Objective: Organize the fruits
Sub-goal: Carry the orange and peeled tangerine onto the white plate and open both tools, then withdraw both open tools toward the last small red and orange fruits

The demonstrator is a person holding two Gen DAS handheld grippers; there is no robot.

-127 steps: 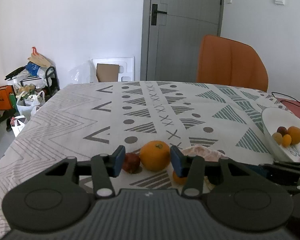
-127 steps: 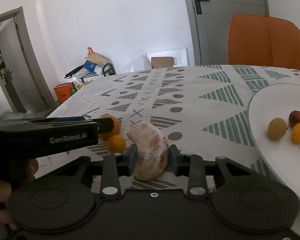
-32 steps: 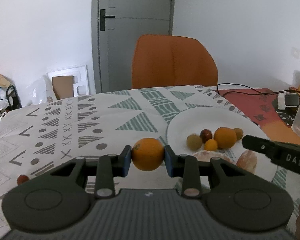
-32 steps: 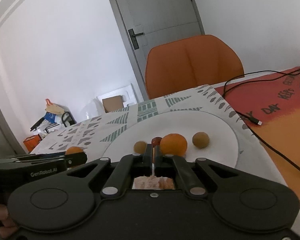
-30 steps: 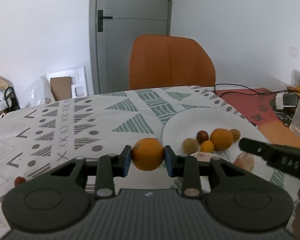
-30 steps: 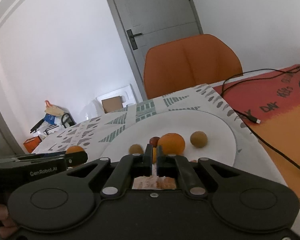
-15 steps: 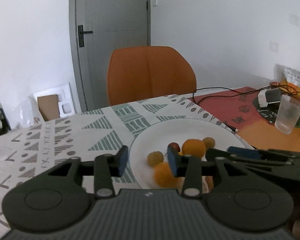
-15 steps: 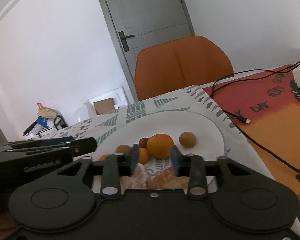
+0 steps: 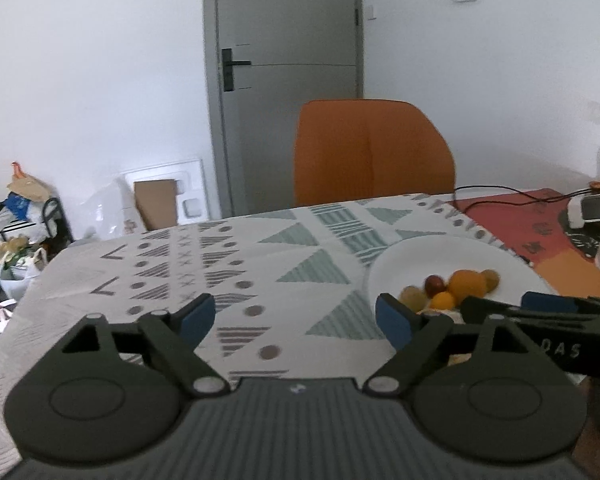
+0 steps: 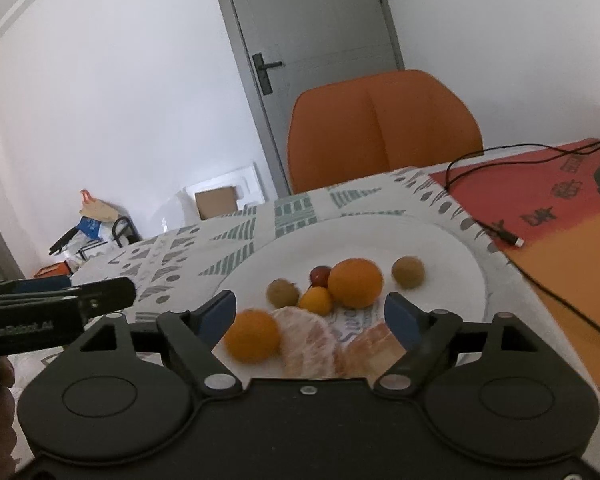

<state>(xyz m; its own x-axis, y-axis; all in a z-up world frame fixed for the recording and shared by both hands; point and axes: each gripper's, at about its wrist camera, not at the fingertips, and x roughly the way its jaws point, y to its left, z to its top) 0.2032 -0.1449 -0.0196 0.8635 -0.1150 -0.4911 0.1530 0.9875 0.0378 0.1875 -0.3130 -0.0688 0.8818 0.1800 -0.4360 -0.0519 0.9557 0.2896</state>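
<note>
On the white plate point(image 10: 440, 240), which we take as our landmark, nearly all the fruit we can see is gathered. Near its middle sits a large orange point(image 10: 355, 283), with a small red fruit point(image 10: 320, 274) touching it on the far left side and a small orange fruit point(image 10: 316, 300) just in front. A brownish round fruit point(image 10: 283, 292) lies left of that cluster and another brownish fruit point(image 10: 408, 271) lies right of it, slightly apart. At the near edge of the plate we see a second orange point(image 10: 252, 335) at the left, then two peeled citrus segments point(image 10: 308, 344) side by side.

Our right gripper point(image 10: 311, 317) hovers over the near edge of the plate with its jaws spread wide and nothing between them; the segments and the second orange show beyond the gap. Our left gripper point(image 9: 295, 317) is left of the plate, above the patterned tablecloth point(image 9: 204, 264), jaws also wide apart and empty.

We judge the task to be far along: both tools are free and the plate holds the fruit. The stretch of tablecloth left of the plate that we can see carries no fruit, but the gripper bodies hide the cloth nearest us, so we cannot tell whether any piece is left to collect there.
</note>
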